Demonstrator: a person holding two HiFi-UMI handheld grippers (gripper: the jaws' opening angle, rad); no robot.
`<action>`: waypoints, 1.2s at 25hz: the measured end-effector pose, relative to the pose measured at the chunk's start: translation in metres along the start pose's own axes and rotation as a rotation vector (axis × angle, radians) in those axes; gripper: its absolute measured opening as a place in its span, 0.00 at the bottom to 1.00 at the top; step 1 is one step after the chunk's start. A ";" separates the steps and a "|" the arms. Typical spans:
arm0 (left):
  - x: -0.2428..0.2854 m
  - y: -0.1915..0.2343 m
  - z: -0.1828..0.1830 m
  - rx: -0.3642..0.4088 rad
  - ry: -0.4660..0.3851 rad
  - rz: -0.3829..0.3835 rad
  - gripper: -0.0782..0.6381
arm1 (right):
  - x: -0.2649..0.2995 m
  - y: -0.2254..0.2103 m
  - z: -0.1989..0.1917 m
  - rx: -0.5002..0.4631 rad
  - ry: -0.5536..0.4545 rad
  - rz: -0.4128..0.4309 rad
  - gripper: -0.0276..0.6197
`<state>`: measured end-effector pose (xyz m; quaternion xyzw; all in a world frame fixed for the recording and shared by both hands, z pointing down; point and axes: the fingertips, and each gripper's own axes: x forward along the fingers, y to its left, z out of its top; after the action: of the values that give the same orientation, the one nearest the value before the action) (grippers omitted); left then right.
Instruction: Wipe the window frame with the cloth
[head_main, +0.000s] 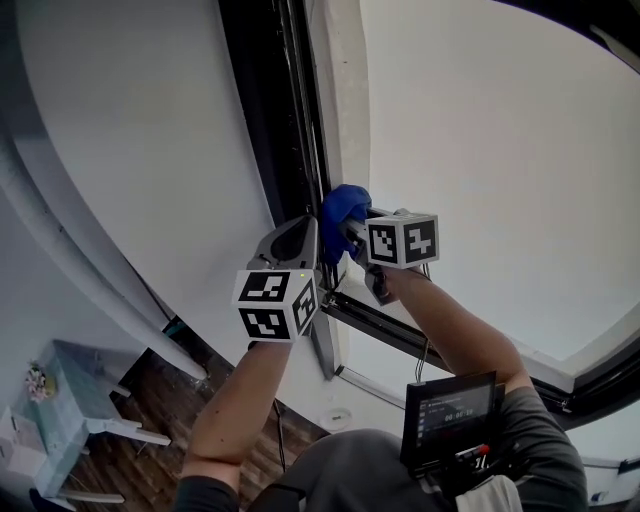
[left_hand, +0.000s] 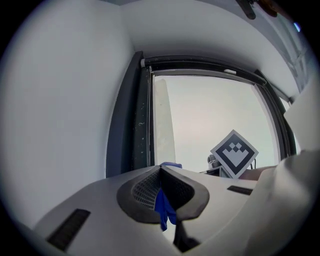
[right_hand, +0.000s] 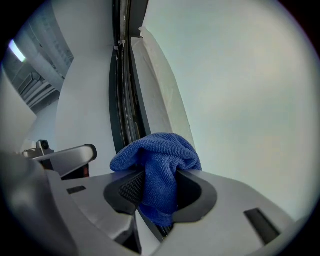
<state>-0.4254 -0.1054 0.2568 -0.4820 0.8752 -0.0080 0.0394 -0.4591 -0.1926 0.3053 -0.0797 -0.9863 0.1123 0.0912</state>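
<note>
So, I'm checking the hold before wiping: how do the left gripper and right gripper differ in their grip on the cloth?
The right gripper clamps a thick bunched wad of the blue cloth, which bulges above its jaws; the left gripper pinches only a thin strip. The right gripper's jaws are held apart by the wad; the left gripper's jaws nearly meet. Both are shut on blue cloth beside the dark window frame.

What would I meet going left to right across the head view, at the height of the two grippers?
white wall → left gripper, jaws shut on a bit of cloth → blue cloth → right gripper, jaws shut on the cloth → window pane
</note>
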 end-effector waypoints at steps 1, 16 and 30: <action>0.002 -0.002 0.008 0.017 -0.007 -0.004 0.12 | -0.001 0.002 0.008 -0.008 -0.005 0.002 0.27; 0.018 0.015 0.116 0.111 -0.082 -0.015 0.12 | -0.014 0.033 0.112 -0.096 -0.106 0.011 0.27; 0.028 0.037 0.213 0.189 -0.173 0.022 0.12 | -0.030 0.059 0.225 -0.186 -0.217 -0.024 0.27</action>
<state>-0.4553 -0.1042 0.0404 -0.4656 0.8691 -0.0485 0.1600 -0.4663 -0.1880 0.0712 -0.0633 -0.9974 0.0271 -0.0223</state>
